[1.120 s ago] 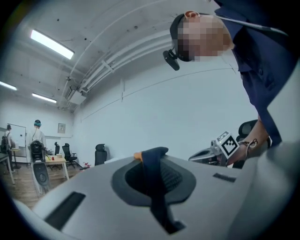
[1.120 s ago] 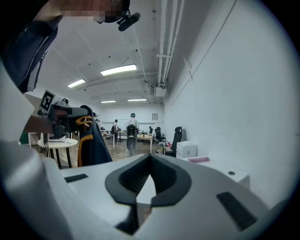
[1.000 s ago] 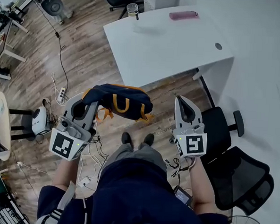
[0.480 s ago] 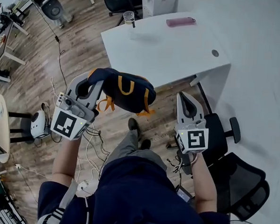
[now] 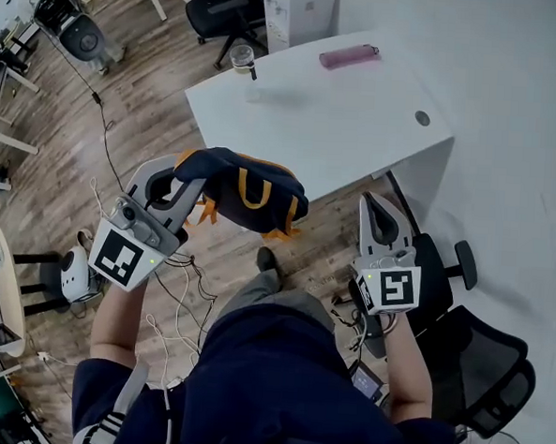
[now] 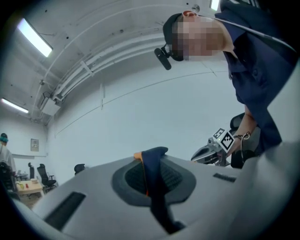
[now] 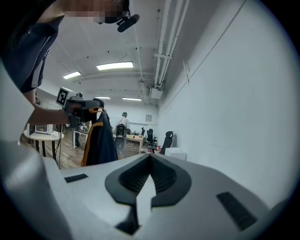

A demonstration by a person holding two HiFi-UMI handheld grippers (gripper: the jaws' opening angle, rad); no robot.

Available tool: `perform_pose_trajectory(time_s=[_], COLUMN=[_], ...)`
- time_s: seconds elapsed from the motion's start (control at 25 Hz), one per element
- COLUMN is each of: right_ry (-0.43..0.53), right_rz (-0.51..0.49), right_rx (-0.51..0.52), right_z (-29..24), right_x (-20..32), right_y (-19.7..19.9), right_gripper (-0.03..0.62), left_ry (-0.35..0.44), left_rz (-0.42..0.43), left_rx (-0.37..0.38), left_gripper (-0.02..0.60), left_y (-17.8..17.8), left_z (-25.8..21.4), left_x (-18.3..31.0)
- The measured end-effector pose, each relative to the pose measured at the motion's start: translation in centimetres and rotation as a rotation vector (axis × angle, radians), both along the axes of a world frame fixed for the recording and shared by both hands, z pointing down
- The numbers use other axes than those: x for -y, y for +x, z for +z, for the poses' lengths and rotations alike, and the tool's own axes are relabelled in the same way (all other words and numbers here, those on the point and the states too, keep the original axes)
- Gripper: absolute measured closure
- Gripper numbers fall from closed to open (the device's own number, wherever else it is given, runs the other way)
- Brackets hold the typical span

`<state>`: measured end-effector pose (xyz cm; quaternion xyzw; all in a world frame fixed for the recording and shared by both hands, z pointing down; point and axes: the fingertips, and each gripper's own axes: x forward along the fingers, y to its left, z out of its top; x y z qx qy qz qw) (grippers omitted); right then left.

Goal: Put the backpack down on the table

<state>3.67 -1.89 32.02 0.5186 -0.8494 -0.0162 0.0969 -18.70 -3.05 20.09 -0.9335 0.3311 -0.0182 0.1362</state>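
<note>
A dark navy backpack with orange trim hangs in the air just short of the white table. My left gripper is shut on its navy strap, which runs between the pads in the left gripper view. In the right gripper view the backpack dangles below the left gripper, well above the wooden floor. My right gripper is held level to the right of the bag, apart from it. Its jaws meet at the tips with nothing between them.
On the table lie a pink case, a glass cup and a round cable grommet. A black office chair stands close at the right. Cables trail over the floor by the person's feet. A white box sits beyond the table.
Both grippers and the hanging backpack have moved forward toward the table and risen slightly. The left gripper's hold on the strap is unchanged.
</note>
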Motion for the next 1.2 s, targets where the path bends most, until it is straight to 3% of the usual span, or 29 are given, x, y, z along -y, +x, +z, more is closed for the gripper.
perform_pose_trajectory(time_s=[0.28,0.68,0.92,1.0,1.2], right_ry=[-0.024,-0.047,-0.071,-0.077,-0.092], right_rz=[0.035,-0.013,-0.018,-0.016,-0.008], right_rx=[-0.003,0.008,0.012,0.015,0.022], right_z=[0.8,1.2,2.1,2.4,3.0], right_x=[2.1,5.9,6.9,7.2,8.1], right_y=[0.7,2.2,3.0,3.4,4.2], right_gripper=[0.595,0.595,0.595,0.595,0.595], left_ry=[0.004,-0.053,-0.101,-0.129,-0.103], left_rz=[0.107,0.104,0.141,0.129,0.128], left_rx=[0.040,0.073,0.155,0.133,0.164], left_gripper=[0.578,0.578,0.578,0.578,0.578], left_y=[0.7,3.2,5.0,5.1,5.7], left_z=[-0.1,3.0,7.1,8.0,8.4], left_x=[3.1,7.9,9.3,10.3,12.2])
